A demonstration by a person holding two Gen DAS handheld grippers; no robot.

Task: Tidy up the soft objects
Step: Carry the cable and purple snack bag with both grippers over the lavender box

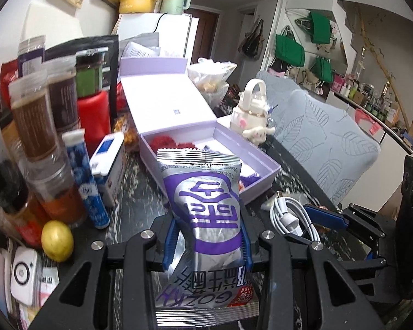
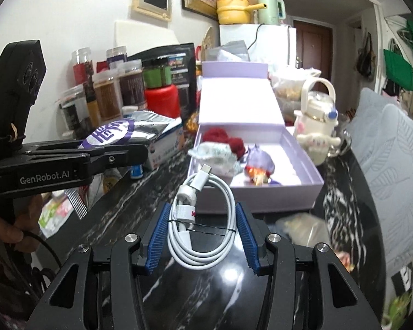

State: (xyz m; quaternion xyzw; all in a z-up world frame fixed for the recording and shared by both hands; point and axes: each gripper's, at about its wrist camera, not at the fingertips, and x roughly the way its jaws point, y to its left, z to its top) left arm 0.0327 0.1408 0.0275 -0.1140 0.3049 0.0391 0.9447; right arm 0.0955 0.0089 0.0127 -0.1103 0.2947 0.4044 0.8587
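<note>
Seemingly, left gripper (image 1: 206, 236) pinches snack packet (image 1: 206, 220), its base cut off.

Glossy foil snack bag (image 1: 206, 220); polished marble-look table (image 2: 206, 288).

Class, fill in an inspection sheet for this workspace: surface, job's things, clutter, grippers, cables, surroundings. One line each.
Surface: black marbled tabletop, crowded along its left side.
Job's things: silver and purple snack packet; open lilac box holding red yarn and small soft items.
Clutter: jars, lemon, white kettle-shaped bottle.
Grippers: left gripper shut on the snack packet; right gripper closed around the cable.
Cables: coiled white charging cable, tied.
Surroundings: grey leaf-print chair, green bags on the wall.
</note>
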